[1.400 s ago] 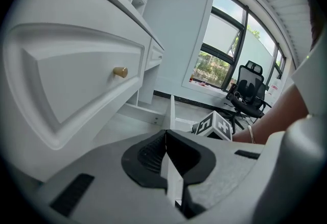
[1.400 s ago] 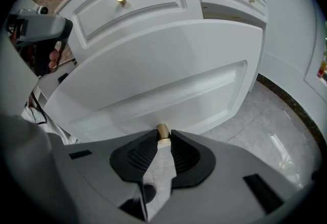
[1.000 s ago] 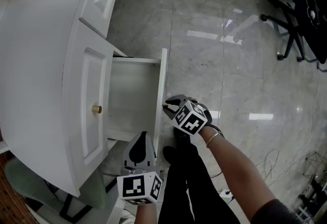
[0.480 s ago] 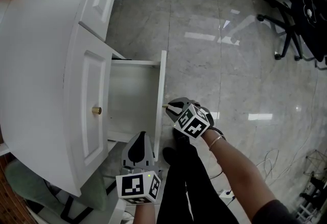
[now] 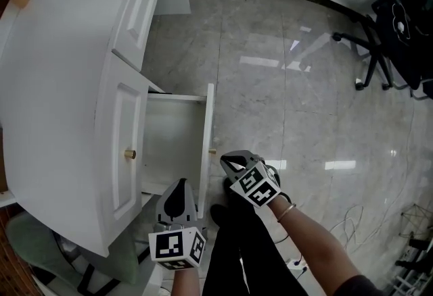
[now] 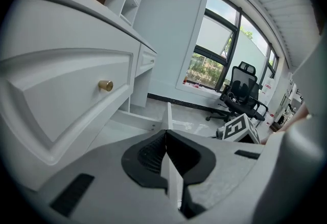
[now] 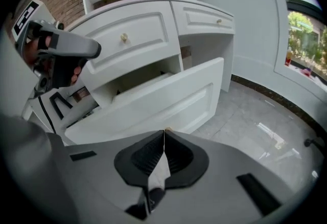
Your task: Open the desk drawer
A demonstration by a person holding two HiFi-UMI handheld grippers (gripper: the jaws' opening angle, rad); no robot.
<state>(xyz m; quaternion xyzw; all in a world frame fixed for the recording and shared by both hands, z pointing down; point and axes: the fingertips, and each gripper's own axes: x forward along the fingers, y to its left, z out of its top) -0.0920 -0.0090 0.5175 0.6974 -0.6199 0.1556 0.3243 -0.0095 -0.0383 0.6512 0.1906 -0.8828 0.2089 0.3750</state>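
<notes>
Find the desk drawer (image 5: 172, 142) standing well out of the white desk (image 5: 54, 71). Judge it rigid, light, easy-gliding; grip by the small brass knob (image 5: 212, 151). Right gripper (image 5: 226, 161) beside the knob, jaws closing together on nothing; left gripper (image 5: 180, 184) pressed together, empty.

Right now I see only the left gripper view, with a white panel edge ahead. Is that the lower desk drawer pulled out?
Observer: Yes. The head view shows the white wooden lower drawer standing far out of the curved white desk.
Operator: Is the other hand-held gripper holding it?
Observer: No. The right hand-held gripper sits apart from the small brass knob on the drawer's front.
Operator: Open or shut?
Observer: Shut, nothing between its jaws.
</notes>
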